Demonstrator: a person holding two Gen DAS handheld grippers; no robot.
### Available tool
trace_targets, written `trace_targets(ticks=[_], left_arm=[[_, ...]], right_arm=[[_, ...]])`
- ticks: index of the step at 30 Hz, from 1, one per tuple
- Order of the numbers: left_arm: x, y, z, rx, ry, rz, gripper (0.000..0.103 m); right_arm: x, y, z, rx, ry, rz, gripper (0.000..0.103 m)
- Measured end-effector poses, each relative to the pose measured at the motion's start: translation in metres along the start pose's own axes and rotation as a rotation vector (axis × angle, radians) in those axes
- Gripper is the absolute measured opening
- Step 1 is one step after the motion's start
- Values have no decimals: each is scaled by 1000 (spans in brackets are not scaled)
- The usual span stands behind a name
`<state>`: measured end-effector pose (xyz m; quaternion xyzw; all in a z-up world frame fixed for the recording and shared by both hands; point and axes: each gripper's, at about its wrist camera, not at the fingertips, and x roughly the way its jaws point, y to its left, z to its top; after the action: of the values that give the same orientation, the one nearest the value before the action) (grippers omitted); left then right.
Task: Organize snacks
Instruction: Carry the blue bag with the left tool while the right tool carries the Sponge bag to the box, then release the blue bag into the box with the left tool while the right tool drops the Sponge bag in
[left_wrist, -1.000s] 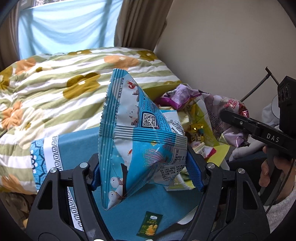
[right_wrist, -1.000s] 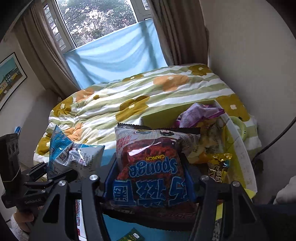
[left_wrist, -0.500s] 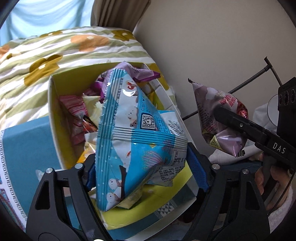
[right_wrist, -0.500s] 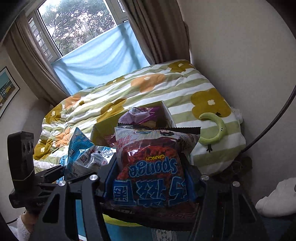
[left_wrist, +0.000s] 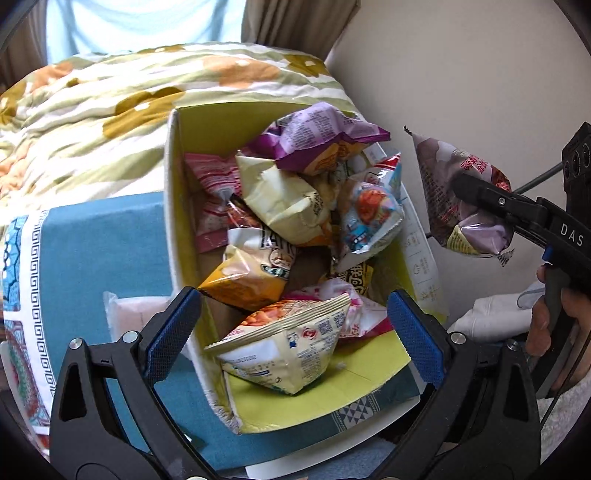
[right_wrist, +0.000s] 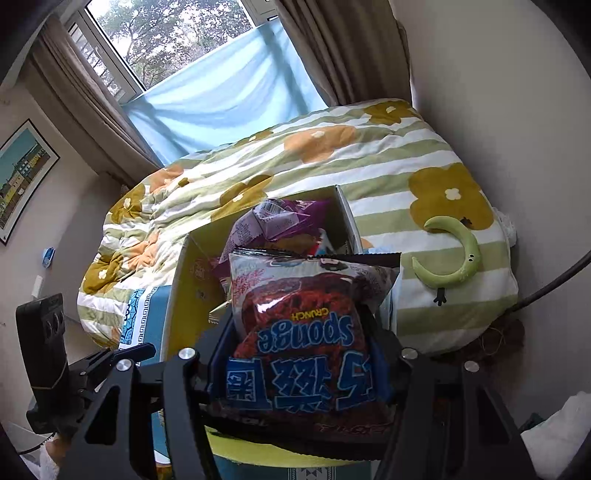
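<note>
The box (left_wrist: 181, 206) with yellow-green inner walls stood on the bed, heaped with snack packets (left_wrist: 291, 206). The right gripper (right_wrist: 303, 373) pinched a red bag (right_wrist: 306, 332) printed "sponge CRUNCH" just above it. The left gripper (left_wrist: 291, 325), tilted down over the box, was opening wide, nothing touching its pads.

- We see an open cardboard box with yellow-green inner walls (left_wrist: 207, 122), heaped with crumpled snack packets.
- We see a cream, orange-printed foil packet (left_wrist: 284, 350) lying tilted at its near end.
- We see a red "sponge crunch" bag (right_wrist: 306, 332) upright, gripped, above the box.
</note>
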<state>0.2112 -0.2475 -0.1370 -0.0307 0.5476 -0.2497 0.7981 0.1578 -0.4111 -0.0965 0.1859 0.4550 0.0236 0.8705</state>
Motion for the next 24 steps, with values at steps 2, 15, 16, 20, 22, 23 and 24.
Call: trace_targets(ticks=[2, 15, 16, 20, 22, 23, 24], left_arm=[[-2, 8, -1, -21, -3, 18, 100], [-19, 39, -29, -69, -2, 97, 100], [-20, 41, -32, -72, -1, 103, 100], [-26, 52, -49, -81, 0, 119, 100], [-30, 58, -59, -90, -3, 125, 100], [-32, 61, -63, -95, -4, 128, 100], [-35, 65, -67, -100, -6, 132, 100]], right_arm=[[2, 7, 5, -26, 1, 21, 57], [30, 80, 8, -203, 7, 104, 68], [31, 80, 5, -205, -1, 107, 86], [28, 81, -11, -221, -34, 107, 103], [27, 80, -18, -230, -44, 90, 103], [26, 79, -21, -230, -48, 87, 103], [25, 77, -24, -228, -51, 86, 103]])
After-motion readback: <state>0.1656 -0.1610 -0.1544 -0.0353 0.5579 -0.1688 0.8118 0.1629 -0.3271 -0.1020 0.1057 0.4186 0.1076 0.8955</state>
